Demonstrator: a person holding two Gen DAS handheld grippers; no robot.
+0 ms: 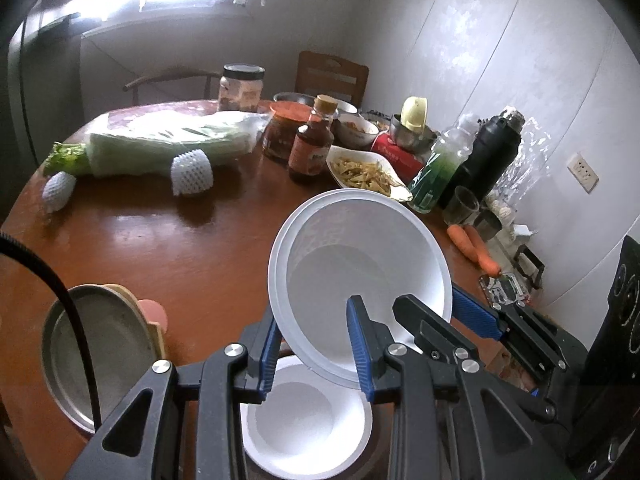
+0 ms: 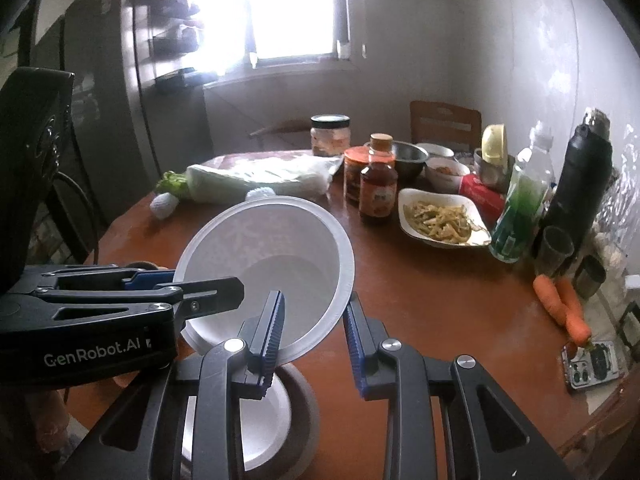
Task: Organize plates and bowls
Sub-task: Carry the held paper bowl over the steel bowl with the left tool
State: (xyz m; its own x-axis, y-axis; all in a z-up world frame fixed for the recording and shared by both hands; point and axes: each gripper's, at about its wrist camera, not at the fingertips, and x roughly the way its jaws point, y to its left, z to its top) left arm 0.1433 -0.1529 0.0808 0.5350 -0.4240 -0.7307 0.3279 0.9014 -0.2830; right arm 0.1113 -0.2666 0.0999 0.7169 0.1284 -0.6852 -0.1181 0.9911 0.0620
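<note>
A white disposable bowl (image 1: 360,256) (image 2: 272,248) hangs tilted above the brown table (image 1: 180,256), its opening facing the cameras. My left gripper (image 1: 314,344) is shut on its near rim, one blue pad inside and one outside. In the right wrist view the left gripper (image 2: 200,280) comes in from the left onto that rim. My right gripper (image 2: 314,320) is shut on the bowl's right edge, and the left wrist view shows the right gripper (image 1: 430,300) reaching in from the right. Below sits a second white bowl (image 1: 304,420) (image 2: 260,412) inside a brown dish (image 2: 308,400).
A metal plate (image 1: 92,360) lies at the near left edge. Across the table are a wrapped cabbage (image 1: 168,140), sauce jars and a bottle (image 1: 312,148), a dish of food (image 1: 368,172), a green bottle (image 1: 440,164), a black thermos (image 1: 488,156), cups and carrots (image 1: 476,248).
</note>
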